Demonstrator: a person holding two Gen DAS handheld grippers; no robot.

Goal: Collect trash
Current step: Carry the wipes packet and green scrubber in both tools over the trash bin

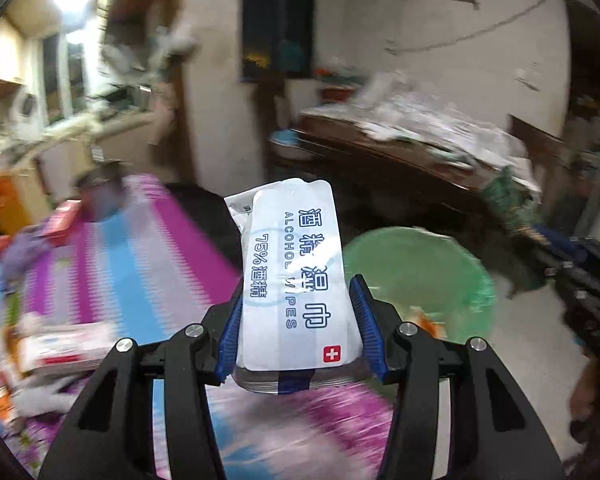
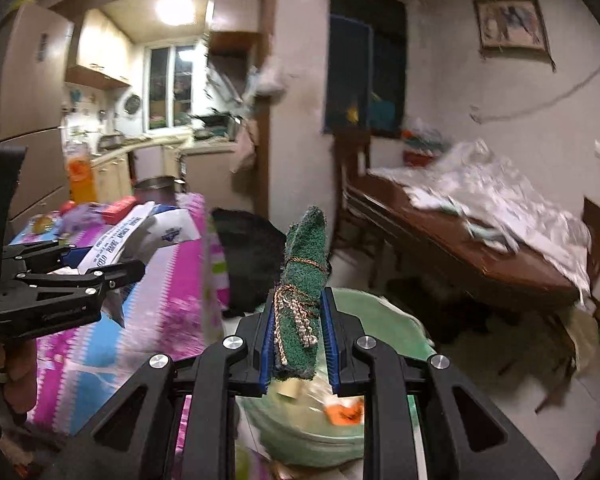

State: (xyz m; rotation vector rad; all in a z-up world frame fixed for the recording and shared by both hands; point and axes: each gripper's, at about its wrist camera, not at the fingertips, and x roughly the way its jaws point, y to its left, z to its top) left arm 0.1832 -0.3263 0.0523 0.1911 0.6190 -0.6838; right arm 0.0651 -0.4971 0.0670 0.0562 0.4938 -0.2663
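My left gripper (image 1: 298, 308) is shut on a white pack of alcohol wipes (image 1: 296, 272), which stands upright between the blue pads. In the right wrist view the same left gripper (image 2: 112, 268) shows at the left with the wipes pack (image 2: 140, 236) sticking out over the table. My right gripper (image 2: 300, 320) is shut on a rolled green scouring pad (image 2: 304, 276) tied with a thin chain. A green plastic basin (image 1: 420, 276) holding some trash sits on the floor just beyond both grippers; it appears under the right gripper as the basin (image 2: 384, 320).
A table with a pink, blue and white striped cloth (image 1: 132, 248) fills the left, with boxes (image 1: 60, 348) and clutter on it. A brown wooden table (image 2: 472, 256) heaped with crumpled plastic stands at the right. A dark chair (image 2: 252, 248) stands behind the basin.
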